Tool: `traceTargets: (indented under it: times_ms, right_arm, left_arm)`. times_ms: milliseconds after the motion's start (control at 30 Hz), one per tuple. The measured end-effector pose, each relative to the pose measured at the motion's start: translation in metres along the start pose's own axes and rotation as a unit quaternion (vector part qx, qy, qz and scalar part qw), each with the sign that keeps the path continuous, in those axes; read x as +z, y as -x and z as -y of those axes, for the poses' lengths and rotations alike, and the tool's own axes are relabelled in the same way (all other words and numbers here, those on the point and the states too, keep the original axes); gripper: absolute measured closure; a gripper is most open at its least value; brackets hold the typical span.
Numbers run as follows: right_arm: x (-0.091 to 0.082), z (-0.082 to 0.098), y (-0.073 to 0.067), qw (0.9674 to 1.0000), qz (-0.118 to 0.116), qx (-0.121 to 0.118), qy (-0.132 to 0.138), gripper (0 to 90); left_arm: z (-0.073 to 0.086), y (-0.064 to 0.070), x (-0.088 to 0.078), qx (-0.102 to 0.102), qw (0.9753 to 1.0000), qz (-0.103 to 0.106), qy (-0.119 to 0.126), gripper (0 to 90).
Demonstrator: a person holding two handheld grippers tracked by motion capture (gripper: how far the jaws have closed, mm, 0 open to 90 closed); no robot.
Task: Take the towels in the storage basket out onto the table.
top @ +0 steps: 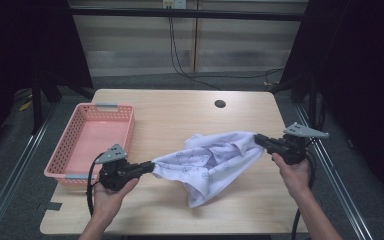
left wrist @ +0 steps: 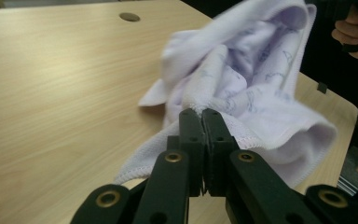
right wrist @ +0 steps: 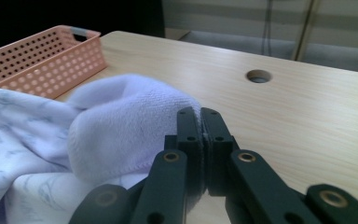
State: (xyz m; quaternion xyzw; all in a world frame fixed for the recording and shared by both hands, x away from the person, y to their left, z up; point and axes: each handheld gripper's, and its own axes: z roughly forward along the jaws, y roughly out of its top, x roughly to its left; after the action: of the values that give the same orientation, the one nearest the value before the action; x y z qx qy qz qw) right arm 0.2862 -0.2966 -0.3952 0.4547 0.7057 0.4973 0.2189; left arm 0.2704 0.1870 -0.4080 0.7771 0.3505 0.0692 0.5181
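Towel (top: 211, 160) gripped at two ends, lifted partly off the counter (top: 180, 107).

Left gripper (top: 150, 165) is clamped on the towel's hem at about 8 o'clock of the counter, right gripper (top: 258, 139) clamped on a bunched edge at 3 o'clock. Picking up looks done; the cloth hangs crumpled between them, its lower fold resting on the wood. Spreading, folding or moving it to the basket (top: 87, 142) at 9 o'clock looks left to do.

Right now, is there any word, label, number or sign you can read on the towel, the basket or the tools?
None can be read.
Towel: faint blue-grey printed marks, too blurred to tell whether they are letters or a pattern.
Pink basket: no label seen.
Left tool and right tool: plain black, no marking seen.
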Motion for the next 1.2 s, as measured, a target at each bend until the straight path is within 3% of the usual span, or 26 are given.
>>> traceTargets:
  times_ms: [133,233,300,400,500,600,633,767,867,967,1067,1100,1167,1200]
  right_arm:
    - [-0.017,0.003,0.022,0.9992,0.034,0.016,0.01,87.4]
    - [-0.018,0.013,0.034,0.9981,0.055,0.026,-0.005,87.4]
    - [-0.013,0.023,0.039,0.998,0.052,0.03,-0.021,86.0]
    - [-0.003,0.037,0.037,0.9981,0.038,0.027,-0.042,75.1]
    - [0.002,0.038,0.032,0.9983,0.026,0.017,-0.049,64.0]
    - [0.011,0.032,0.022,0.9987,0.007,0.005,-0.051,56.5]
    - [0.016,0.03,0.017,0.9985,-0.001,0.002,-0.054,54.2]
    - [0.042,0.025,-0.008,0.9969,-0.045,-0.017,-0.062,48.6]
    - [0.063,0.019,-0.026,0.9944,-0.075,-0.031,-0.068,44.4]
    - [0.084,0.016,-0.043,0.9907,-0.103,-0.047,-0.075,38.1]
    - [0.105,0.02,-0.054,0.9866,-0.118,-0.066,-0.091,30.6]
    - [0.111,0.023,-0.057,0.9858,-0.117,-0.071,-0.098,29.1]
    - [0.12,0.027,-0.061,0.9845,-0.111,-0.075,-0.113,31.6]
    - [0.124,0.03,-0.061,0.9839,-0.109,-0.074,-0.121,38.1]
  left_arm:
    - [0.008,-0.013,-0.013,-0.021,0.9994,-0.026,0.006,88.6]
    - [0.024,-0.02,-0.007,-0.03,0.9987,-0.035,-0.02,88.4]
    - [0.031,-0.021,-0.001,-0.032,0.9988,-0.022,-0.031,83.5]
    - [0.034,-0.018,0.008,-0.019,0.9988,-0.009,-0.045,70.3]
    - [0.024,-0.016,0.015,-0.009,0.9991,0.0,-0.041,60.8]
    - [0.017,-0.017,0.035,-0.013,0.9986,0.012,-0.049,55.4]
    - [0.017,-0.017,0.047,-0.017,0.9982,0.025,-0.051,55.3]
    - [0.016,-0.011,0.08,0.009,0.9963,0.035,-0.078,50.5]
    - [0.015,-0.009,0.094,0.013,0.9949,0.045,-0.089,47.3]
    - [0.02,-0.009,0.106,0.008,0.993,0.041,-0.111,47.6]
    - [0.025,-0.007,0.113,0.009,0.9902,0.038,-0.134,67.7]
    - [0.027,-0.008,0.114,0.001,0.9895,0.052,-0.135,78.2]
    - [0.028,-0.008,0.113,0.003,0.9892,0.055,-0.136,83.8]
    - [0.027,-0.009,0.113,-0.001,0.9892,0.06,-0.134,84.7]
